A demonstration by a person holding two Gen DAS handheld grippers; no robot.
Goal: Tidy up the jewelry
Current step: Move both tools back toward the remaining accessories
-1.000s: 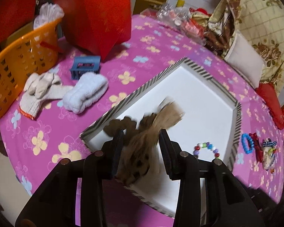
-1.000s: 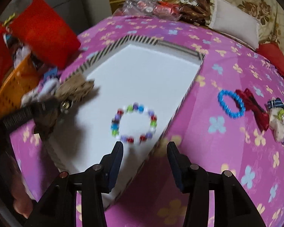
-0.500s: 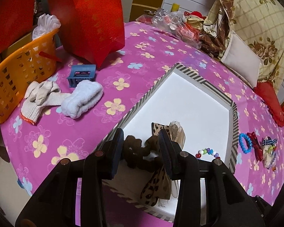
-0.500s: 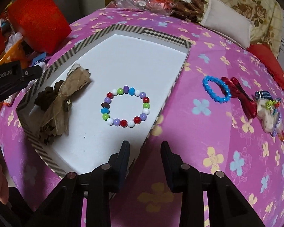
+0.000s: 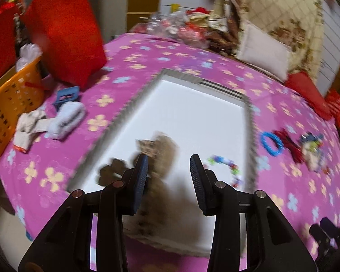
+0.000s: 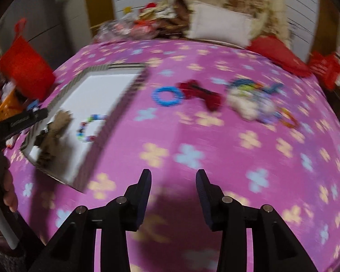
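Brown bow (image 5: pixel 161 156) now dropped in tray (image 5: pixel 215 86), tails toward near rim.

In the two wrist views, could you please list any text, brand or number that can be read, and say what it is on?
None can be read for certain.
Left gripper, right wrist view: a pale printed word on its black side, too blurred to read.
Red bag, striped tray, flowered tablecloth: no lettering visible.

Brown bow (image 5: pixel 161 149) and multicoloured bead bracelet (image 5: pixel 226 167) lie in the white tray (image 5: pixel 192 104); blue ring (image 6: pixel 167 96) outside it.
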